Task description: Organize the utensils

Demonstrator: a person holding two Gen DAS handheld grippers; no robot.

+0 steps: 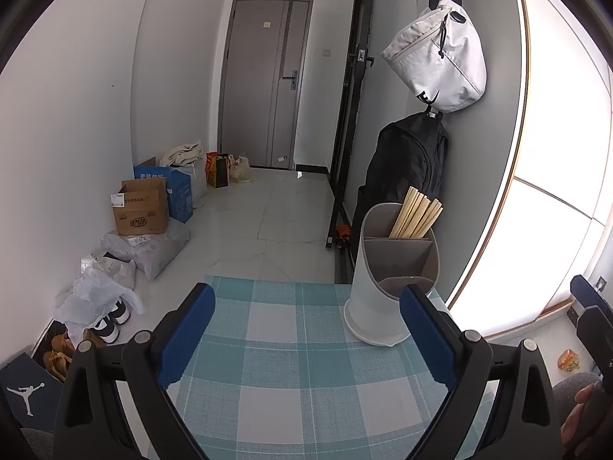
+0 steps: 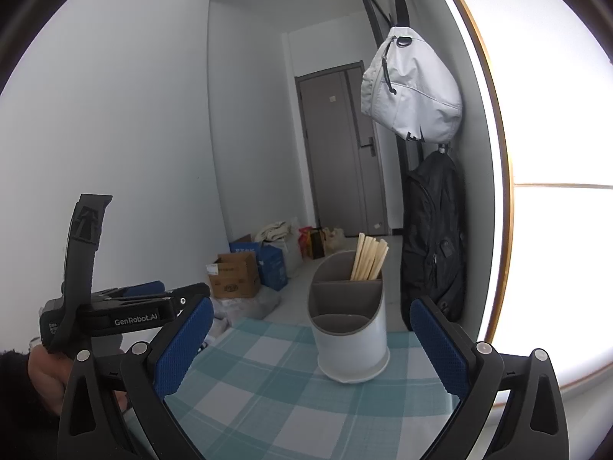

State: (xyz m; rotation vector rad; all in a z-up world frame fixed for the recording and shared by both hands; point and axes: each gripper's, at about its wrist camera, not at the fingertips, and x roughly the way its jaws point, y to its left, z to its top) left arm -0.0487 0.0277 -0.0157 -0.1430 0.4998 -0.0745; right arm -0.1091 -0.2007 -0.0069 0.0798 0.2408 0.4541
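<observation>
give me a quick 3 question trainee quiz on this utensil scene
1. True or false: the left gripper and right gripper are both open and hold nothing.
2. Which compartment of the white three-compartment plastic utensil holder holds the bundle of pale wooden chopsticks? A nearest B middle C farthest
3. What covers the table?

Key: 1 true. 2 C. 3 a teal and white checked tablecloth.

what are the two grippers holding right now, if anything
Nothing. The left gripper and right gripper both have their jaws open and empty; the chopsticks sit in the holder.
</observation>
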